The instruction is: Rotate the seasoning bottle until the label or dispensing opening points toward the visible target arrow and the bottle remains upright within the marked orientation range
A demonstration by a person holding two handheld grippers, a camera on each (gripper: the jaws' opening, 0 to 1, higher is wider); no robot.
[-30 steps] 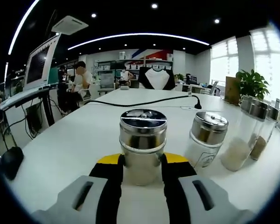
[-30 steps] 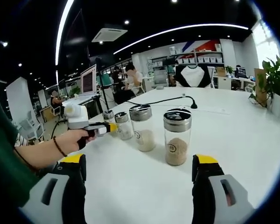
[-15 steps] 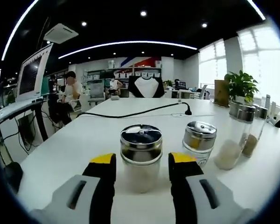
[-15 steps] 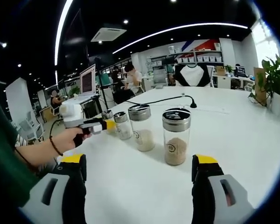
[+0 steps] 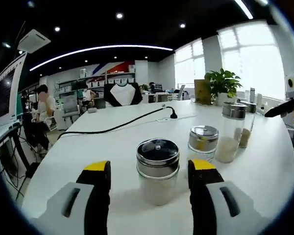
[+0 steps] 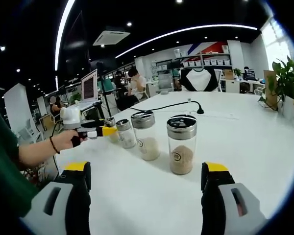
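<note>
Left tongs (image 5: 149,178): jaws apart, straddling the seasoning bottle (image 5: 158,170) without touching it; a gap shows on each side between the yellow jaw tips and the glass. The bottle stands upright on the white table (image 5: 88,147), dead ahead of the left tongs and between the jaws, its long axis vertical, its steel shaker lid facing up. It is the end one of a row of four: just beyond it, away from the left tongs, stands a second small bottle (image 5: 202,143), then a taller jar of white grains (image 5: 231,131), then a jar of brown grains (image 5: 244,137) partly hidden behind that. Right tongs (image 6: 145,182): jaws wide apart, holding nothing, hovering near the brown-grain jar (image 6: 181,144) at the far end of the row, well apart from the seasoning bottle. Judgement: the left tongs are the nearer; closing on the body and twisting about the vertical axis is the step in hand. No target arrow or orientation mark can be made out on the table. A black cable (image 5: 122,123) crosses the table behind the row. Room: open office, ceiling strip lights, potted plant (image 5: 223,84) by bright windows, seated people at desks well behind.
</note>
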